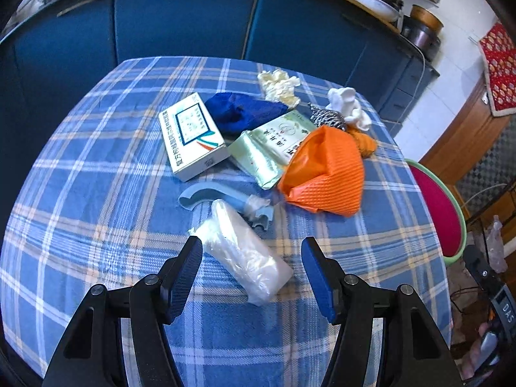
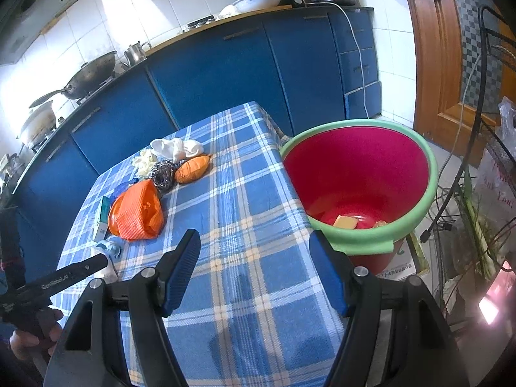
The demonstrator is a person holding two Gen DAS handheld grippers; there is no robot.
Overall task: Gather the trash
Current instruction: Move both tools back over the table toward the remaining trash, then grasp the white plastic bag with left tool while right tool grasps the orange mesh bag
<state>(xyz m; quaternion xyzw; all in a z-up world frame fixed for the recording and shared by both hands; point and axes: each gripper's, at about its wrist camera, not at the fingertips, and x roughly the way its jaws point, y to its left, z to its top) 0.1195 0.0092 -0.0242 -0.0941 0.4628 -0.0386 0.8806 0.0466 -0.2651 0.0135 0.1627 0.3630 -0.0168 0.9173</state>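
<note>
Trash lies scattered on the blue plaid tablecloth (image 1: 80,213). My left gripper (image 1: 251,246) stands open, its fingers either side of a clear crumpled plastic bag (image 1: 245,251) without touching it. Behind the bag lie a light-blue plastic piece (image 1: 213,193), a white box (image 1: 192,137), a green foil packet (image 1: 267,151), an orange bag (image 1: 322,174), a dark blue cloth (image 1: 242,113), pale gloves (image 1: 279,85), a steel scourer (image 1: 325,117) and a white wad (image 1: 348,106). My right gripper (image 2: 254,242) is open and empty over the table, left of a red bucket (image 2: 358,167) with a green rim that holds a few scraps.
Blue kitchen cabinets (image 2: 225,67) run behind the table, with a wok (image 2: 87,74), pots and appliances on the counter. The bucket (image 1: 441,206) stands off the table's right edge. A wooden door (image 2: 448,64), cables and a wire rack (image 2: 490,148) crowd the right side.
</note>
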